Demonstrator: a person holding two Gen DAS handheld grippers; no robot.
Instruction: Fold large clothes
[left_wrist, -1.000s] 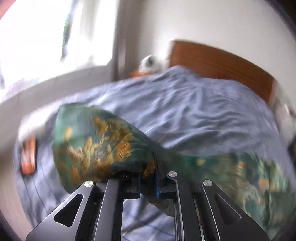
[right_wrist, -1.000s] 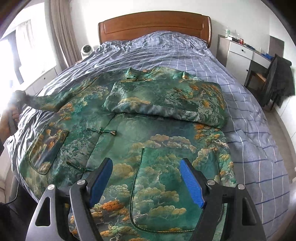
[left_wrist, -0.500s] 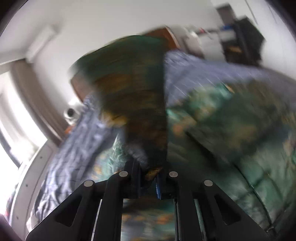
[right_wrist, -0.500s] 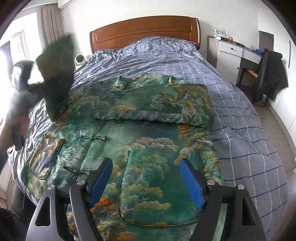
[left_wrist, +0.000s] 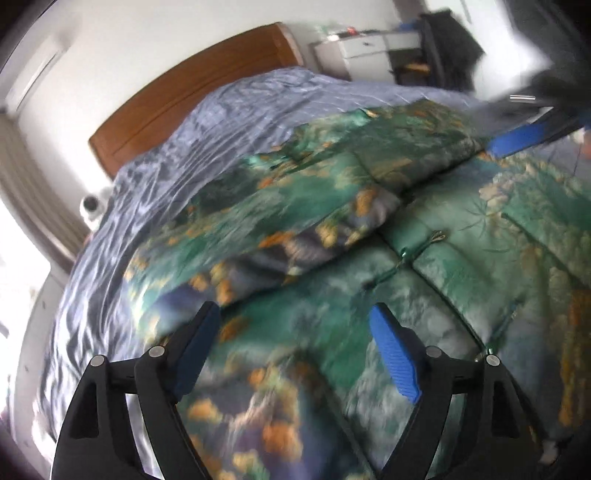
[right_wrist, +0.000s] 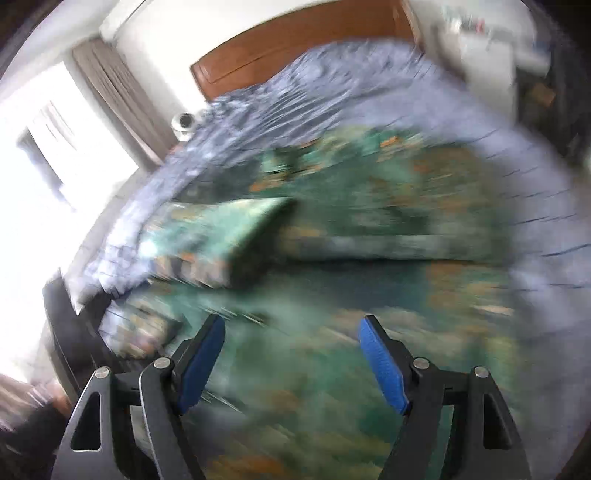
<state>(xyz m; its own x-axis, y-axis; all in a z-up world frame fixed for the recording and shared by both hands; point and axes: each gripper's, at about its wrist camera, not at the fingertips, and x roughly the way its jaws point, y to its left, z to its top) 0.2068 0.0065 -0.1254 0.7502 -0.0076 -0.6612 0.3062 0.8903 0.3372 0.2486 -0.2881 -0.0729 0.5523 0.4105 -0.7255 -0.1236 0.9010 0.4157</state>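
Jacket (left_wrist: 369, 280), a large green brocade garment printed with trees and clouds, lies spread front-up across the blue checked bed (left_wrist: 229, 122), collar toward the wooden headboard (left_wrist: 184, 92) and hem toward the foot edge. Going left to right: the left sleeve (left_wrist: 280, 218) now lies folded across the chest, and the left hand-held gripper (left_wrist: 295, 347), its jaws just having been opening and nothing between them, hovers over the lower left panel. The right sleeve (left_wrist: 410, 147) is already folded in at the far side, and the right hand-held gripper (right_wrist: 291, 354), also wide open and empty, hangs over the lower front in a badly blurred view. The jacket's long axis runs away from both grippers, so the hem lies nearest, likely the next edge to lift toward the collar.
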